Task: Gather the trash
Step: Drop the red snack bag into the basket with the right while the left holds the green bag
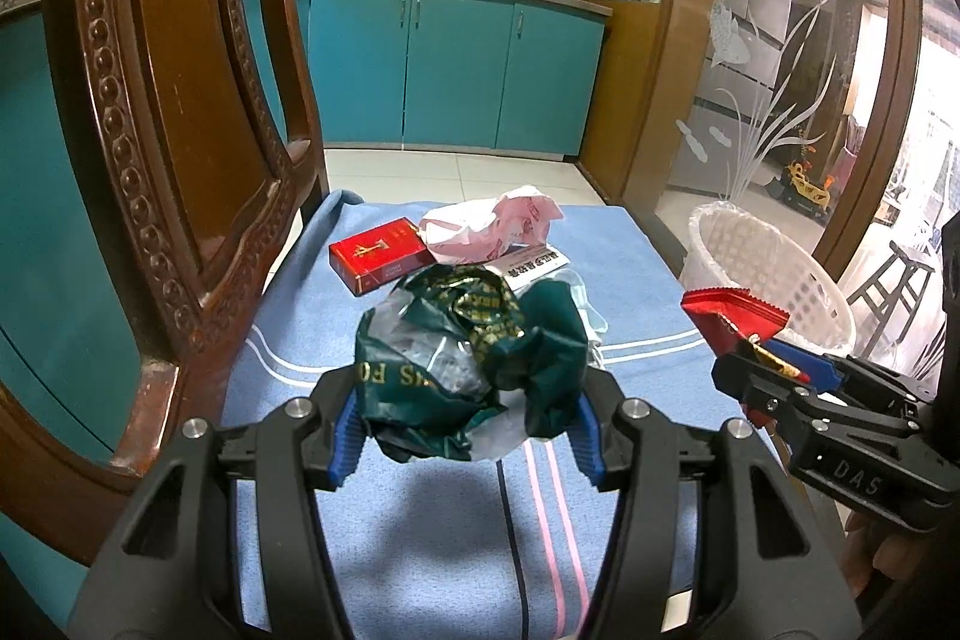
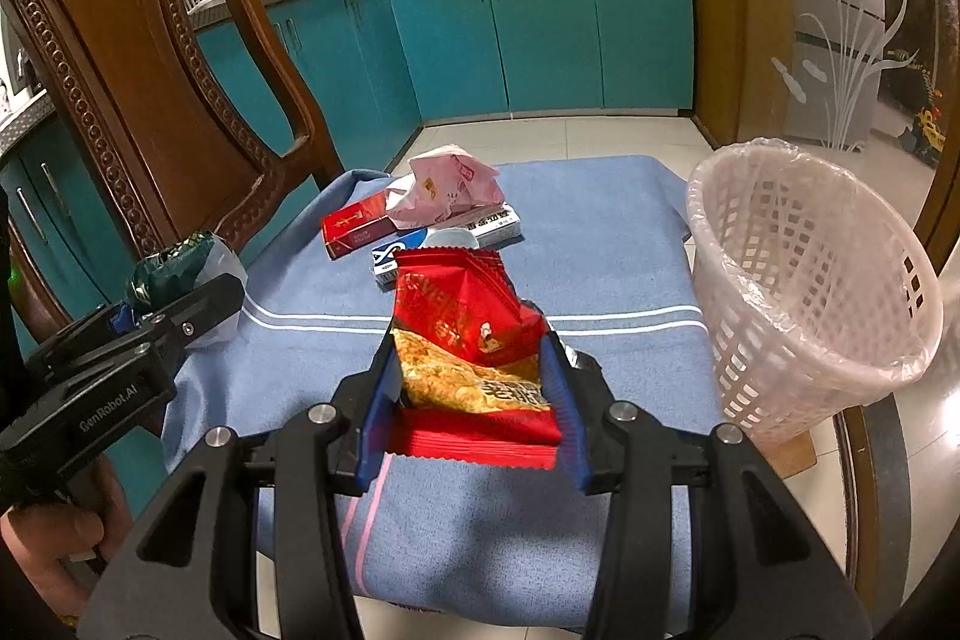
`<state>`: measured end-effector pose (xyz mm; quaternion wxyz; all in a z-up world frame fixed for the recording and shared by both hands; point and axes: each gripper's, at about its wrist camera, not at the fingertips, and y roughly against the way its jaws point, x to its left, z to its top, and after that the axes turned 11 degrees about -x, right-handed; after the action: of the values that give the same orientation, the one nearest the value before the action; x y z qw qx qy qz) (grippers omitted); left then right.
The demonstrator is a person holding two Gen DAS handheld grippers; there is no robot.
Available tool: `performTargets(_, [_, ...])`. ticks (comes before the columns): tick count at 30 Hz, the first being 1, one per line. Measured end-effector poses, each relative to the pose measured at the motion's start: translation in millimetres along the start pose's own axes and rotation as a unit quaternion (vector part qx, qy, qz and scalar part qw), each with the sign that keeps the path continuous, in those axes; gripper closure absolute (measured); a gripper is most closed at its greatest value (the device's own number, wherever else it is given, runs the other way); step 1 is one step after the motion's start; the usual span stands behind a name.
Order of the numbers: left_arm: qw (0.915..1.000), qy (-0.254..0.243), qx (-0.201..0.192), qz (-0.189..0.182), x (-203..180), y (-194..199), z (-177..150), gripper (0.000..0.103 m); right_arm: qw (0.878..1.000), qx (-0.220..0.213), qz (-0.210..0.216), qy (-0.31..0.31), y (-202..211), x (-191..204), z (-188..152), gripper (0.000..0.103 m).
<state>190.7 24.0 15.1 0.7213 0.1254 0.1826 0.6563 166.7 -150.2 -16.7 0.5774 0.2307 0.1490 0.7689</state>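
Observation:
My left gripper (image 1: 468, 394) is shut on a crumpled dark green plastic bag (image 1: 474, 346), held above the blue cloth (image 1: 360, 316); the gripper and bag also show in the right wrist view (image 2: 180, 280). My right gripper (image 2: 471, 370) is shut on a red snack packet (image 2: 468, 340), also seen in the left wrist view (image 1: 732, 316), lifted near the white lined basket (image 2: 810, 280) at the right. On the cloth farther back lie a red cigarette box (image 1: 378, 259), a crumpled pink-white bag (image 1: 492, 226) and a white-blue flat box (image 2: 492, 226).
A carved wooden chair back (image 1: 168, 100) stands close at the left. The basket (image 1: 774, 280) stands past the cloth's right edge. Teal kitchen cabinets (image 1: 456, 70) and a glass door (image 1: 780, 40) lie beyond.

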Motion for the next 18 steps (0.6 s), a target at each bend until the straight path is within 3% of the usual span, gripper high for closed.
performTargets(5, [1.0, -0.002, 0.001, 0.0, 0, 0, -1, 0.047, 1.0, -0.001, -0.001, 0.001, 0, 0, 1, 0.057])
performTargets(8, [1.0, -0.002, 0.002, -0.001, 1, 0, -1, 0.047, 0.999, -0.031, -0.011, -0.006, 8, -11, 12, 0.057])
performTargets(10, [1.0, -0.002, 0.002, -0.001, 1, 0, -1, 0.047, 0.997, -0.071, -0.031, -0.027, 18, -35, 28, 0.057])
performTargets(14, [1.0, -0.006, 0.004, -0.006, -1, 0, -3, 0.047, 0.979, -0.133, -0.121, -0.1, 21, -118, 51, 0.054])
performTargets(17, [0.9999, -0.01, 0.009, -0.008, -2, -4, -5, 0.047, 0.972, -0.126, -0.134, -0.145, 0, -166, 48, 0.026])
performTargets(18, [0.9998, -0.012, 0.013, -0.01, -4, -6, -7, 0.047, 0.971, -0.109, -0.128, -0.17, -10, -184, 43, 0.026])
